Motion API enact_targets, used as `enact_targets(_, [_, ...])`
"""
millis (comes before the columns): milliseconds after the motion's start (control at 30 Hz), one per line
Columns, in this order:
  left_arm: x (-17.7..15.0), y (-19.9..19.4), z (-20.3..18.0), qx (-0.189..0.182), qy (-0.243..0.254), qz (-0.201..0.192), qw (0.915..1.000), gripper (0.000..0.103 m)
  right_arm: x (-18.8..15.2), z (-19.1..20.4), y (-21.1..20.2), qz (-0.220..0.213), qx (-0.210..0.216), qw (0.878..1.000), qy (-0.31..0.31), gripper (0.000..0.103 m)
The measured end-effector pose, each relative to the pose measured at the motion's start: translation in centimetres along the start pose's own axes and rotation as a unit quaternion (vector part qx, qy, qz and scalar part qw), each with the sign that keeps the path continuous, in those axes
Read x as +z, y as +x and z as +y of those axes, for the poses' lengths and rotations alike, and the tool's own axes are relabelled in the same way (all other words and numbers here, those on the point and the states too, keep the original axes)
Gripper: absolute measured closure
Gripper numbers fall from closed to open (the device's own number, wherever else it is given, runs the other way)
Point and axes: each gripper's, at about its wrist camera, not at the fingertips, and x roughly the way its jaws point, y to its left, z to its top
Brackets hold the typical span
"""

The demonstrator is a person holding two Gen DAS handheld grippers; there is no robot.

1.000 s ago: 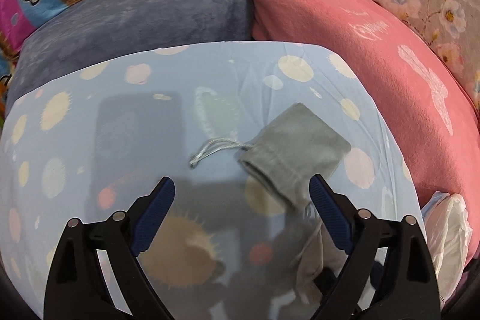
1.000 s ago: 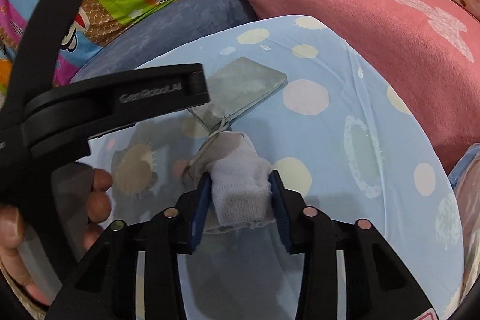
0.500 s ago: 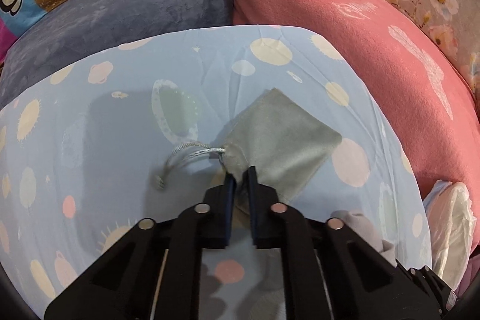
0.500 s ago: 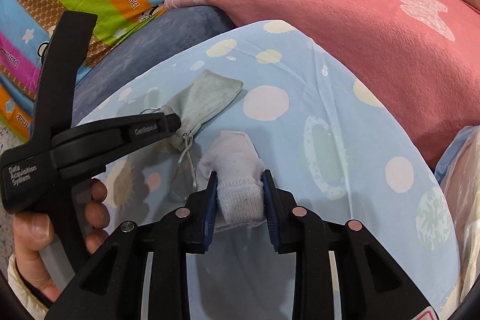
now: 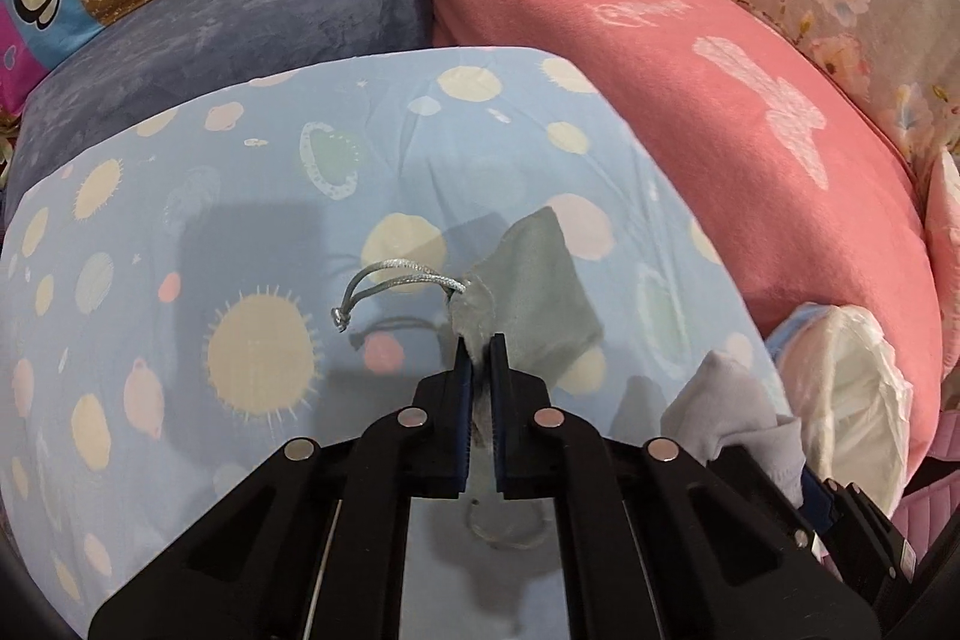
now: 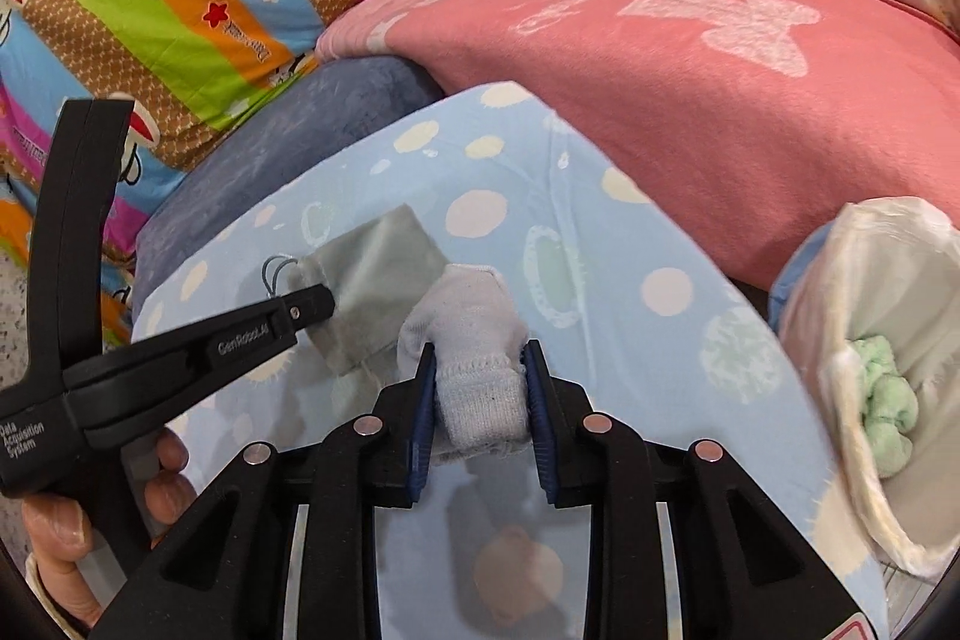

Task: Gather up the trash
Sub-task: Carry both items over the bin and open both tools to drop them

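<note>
In the right wrist view a person's hand (image 6: 72, 538) at eight o'clock carries the left gripper (image 6: 315, 304), pressed together on the gathered neck of the grey drawstring pouch (image 6: 372, 280) — its cord (image 5: 390, 286) loops out toward nine o'clock in the left view. At centre, the right gripper (image 6: 480, 394) pinches a pale grey sock (image 6: 474, 340) by the cuff, over the blue dotted bedsheet (image 6: 630, 340). At three o'clock lies a white bag (image 6: 870, 328) holding a green wad (image 6: 888, 400).

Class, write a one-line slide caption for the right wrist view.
Right claw clamps a pale sock while left claw pinches a grey pouch above the spotted sheet.
</note>
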Motion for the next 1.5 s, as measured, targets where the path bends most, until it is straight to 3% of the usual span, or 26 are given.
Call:
enact_targets(267, [-2.1,-5.3,-5.2,-0.019,0.031,-0.027,0.999,0.098,-0.2,-2.7,-6.8,-0.05,-0.01,0.999,0.015,0.077])
enact_targets(633, [-4.6,-9.5,-14.0,-0.047,0.092,-0.051,0.9934,0.098,-0.7,-9.4,-14.9,-0.107,-0.035,0.992,0.054,0.077])
enact_targets(1000, [-6.7,-10.1,-22.1,-0.078,0.153,-0.048,0.984,0.098,-1.7,-16.2,-18.9,-0.136,-0.07,0.983,0.1,0.077])
enact_targets(1500, [-7.9,-9.5,-27.9,-0.095,0.189,-0.036,0.9767,0.098,-2.8,-22.6,-21.6,-0.148,-0.1,0.973,0.146,0.077])
